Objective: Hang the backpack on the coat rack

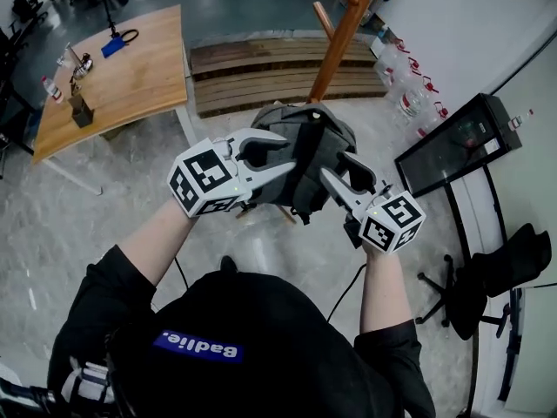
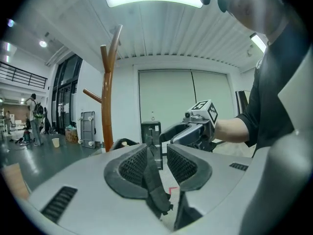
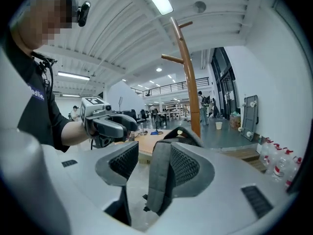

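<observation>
A grey backpack (image 1: 305, 146) hangs in the air between my two grippers, just in front of the wooden coat rack (image 1: 339, 42). My left gripper (image 1: 274, 159) reaches in from the left with its jaws open. A dark strap (image 2: 155, 185) lies between them against the left pad, clear of the right one. My right gripper (image 1: 341, 171) comes from the right, also open. A wide grey shoulder strap (image 3: 159, 180) rests on its right pad with a gap to the left pad. The coat rack (image 2: 106, 106) (image 3: 188, 92) stands beyond both grippers.
A wooden table (image 1: 122, 68) with small items is at the left. Slatted wooden boards (image 1: 261, 72) lie behind the rack's foot. Water bottles (image 1: 409, 94), a black screen (image 1: 452, 142) and a dark office chair (image 1: 487, 277) stand at the right.
</observation>
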`<control>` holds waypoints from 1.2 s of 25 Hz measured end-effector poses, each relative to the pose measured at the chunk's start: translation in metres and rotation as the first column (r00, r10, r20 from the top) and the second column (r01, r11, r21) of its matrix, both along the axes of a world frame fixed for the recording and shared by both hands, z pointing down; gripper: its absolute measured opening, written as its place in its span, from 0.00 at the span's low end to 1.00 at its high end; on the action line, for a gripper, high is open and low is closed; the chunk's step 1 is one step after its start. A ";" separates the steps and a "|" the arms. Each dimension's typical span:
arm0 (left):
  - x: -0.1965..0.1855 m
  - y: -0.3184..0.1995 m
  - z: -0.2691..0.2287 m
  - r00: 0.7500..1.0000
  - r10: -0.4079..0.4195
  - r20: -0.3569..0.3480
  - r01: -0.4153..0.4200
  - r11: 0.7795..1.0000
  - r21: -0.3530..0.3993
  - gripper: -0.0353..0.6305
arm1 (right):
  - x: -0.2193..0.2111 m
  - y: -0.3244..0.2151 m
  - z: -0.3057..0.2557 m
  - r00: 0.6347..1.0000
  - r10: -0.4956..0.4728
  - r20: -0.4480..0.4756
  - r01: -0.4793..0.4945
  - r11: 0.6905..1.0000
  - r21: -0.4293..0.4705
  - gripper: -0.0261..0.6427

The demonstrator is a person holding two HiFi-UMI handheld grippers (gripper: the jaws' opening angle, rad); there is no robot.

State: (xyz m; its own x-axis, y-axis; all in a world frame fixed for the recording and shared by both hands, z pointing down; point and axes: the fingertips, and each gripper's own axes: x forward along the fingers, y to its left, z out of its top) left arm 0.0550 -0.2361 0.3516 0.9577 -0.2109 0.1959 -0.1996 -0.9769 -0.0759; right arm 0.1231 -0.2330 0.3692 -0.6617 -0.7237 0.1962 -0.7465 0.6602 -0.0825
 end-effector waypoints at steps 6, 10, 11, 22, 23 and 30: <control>-0.001 0.092 0.011 0.987 -0.132 -0.089 0.126 0.990 -0.069 0.24 | -0.011 0.092 0.011 0.989 -0.124 0.078 0.122 0.992 0.020 0.32; -0.003 0.151 0.004 0.973 -0.182 -0.145 0.166 0.979 -0.118 0.16 | -0.016 0.149 0.007 0.976 -0.171 0.131 0.171 0.985 0.018 0.19; -0.004 0.166 0.001 0.971 -0.183 -0.155 0.165 0.978 -0.125 0.15 | -0.019 0.163 0.004 0.973 -0.182 0.142 0.180 0.983 0.023 0.16; -0.050 0.261 0.018 0.958 -0.155 -0.241 0.108 0.975 -0.196 0.07 | -0.081 0.258 0.009 0.966 -0.177 0.187 0.164 0.983 0.085 0.05; -0.054 0.264 0.023 0.958 -0.153 -0.241 0.104 0.973 -0.206 0.07 | -0.086 0.262 0.013 0.966 -0.170 0.194 0.158 0.985 0.075 0.05; -0.063 0.274 0.041 0.972 -0.112 -0.205 0.066 0.973 -0.220 0.07 | -0.104 0.271 0.029 0.968 -0.141 0.207 0.137 0.990 0.036 0.05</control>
State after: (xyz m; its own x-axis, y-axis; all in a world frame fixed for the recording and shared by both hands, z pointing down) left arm -0.0077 0.0379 0.3928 0.9612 -0.2734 0.0367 -0.2755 -0.9437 0.1831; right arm 0.0194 0.0377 0.3981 -0.7807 -0.6243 0.0291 -0.6152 0.7595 -0.2114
